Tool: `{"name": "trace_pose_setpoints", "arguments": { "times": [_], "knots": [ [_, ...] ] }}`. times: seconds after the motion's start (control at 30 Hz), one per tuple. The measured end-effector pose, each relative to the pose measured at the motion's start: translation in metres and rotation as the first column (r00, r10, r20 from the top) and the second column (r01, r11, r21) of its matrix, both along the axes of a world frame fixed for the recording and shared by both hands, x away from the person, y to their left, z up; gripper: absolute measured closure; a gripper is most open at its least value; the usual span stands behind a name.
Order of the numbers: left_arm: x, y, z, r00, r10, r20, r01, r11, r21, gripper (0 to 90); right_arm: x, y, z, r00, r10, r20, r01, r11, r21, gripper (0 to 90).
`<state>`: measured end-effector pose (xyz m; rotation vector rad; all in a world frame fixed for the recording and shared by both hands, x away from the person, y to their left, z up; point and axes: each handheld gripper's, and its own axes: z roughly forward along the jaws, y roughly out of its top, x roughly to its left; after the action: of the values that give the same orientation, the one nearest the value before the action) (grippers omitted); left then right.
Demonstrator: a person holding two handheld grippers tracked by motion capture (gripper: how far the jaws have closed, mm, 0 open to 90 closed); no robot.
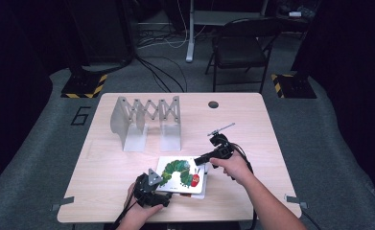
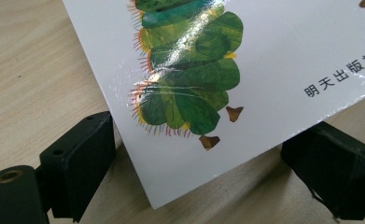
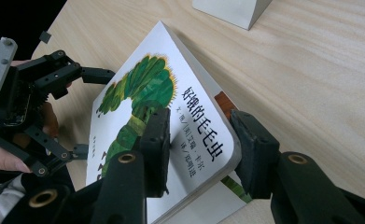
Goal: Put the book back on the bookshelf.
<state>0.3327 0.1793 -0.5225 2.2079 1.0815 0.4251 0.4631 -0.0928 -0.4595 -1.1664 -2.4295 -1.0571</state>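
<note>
Between the wide-apart jaws of the left gripper [image 1: 167, 191], a corner of the book [image 1: 181, 173] is seen, unpinched; its far edge is straddled by the right gripper [image 1: 198, 162], contact unclear.

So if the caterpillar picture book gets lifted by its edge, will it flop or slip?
The white caterpillar picture book looks thick and board-like at its rounded corner, so it should probably stay stiff. Its glossy cover shows glare, so it may slip between the right tongs. Lying flat on the wooden table, it seems unlikely to roll.
</note>
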Motion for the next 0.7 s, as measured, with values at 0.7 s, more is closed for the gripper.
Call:
{"name": "trace_pose_setpoints", "arguments": {
  "times": [0.7],
  "knots": [
    [-0.0019, 0.0005, 0.0004, 1.0, -0.008, 0.0, 0.008, 1.0, -0.001, 11.9, 0.0014, -0.0015, 0.0104, 0.9976, 0.07, -0.006, -0.07, 0.9975, -0.008, 63.3]
  ]
}}
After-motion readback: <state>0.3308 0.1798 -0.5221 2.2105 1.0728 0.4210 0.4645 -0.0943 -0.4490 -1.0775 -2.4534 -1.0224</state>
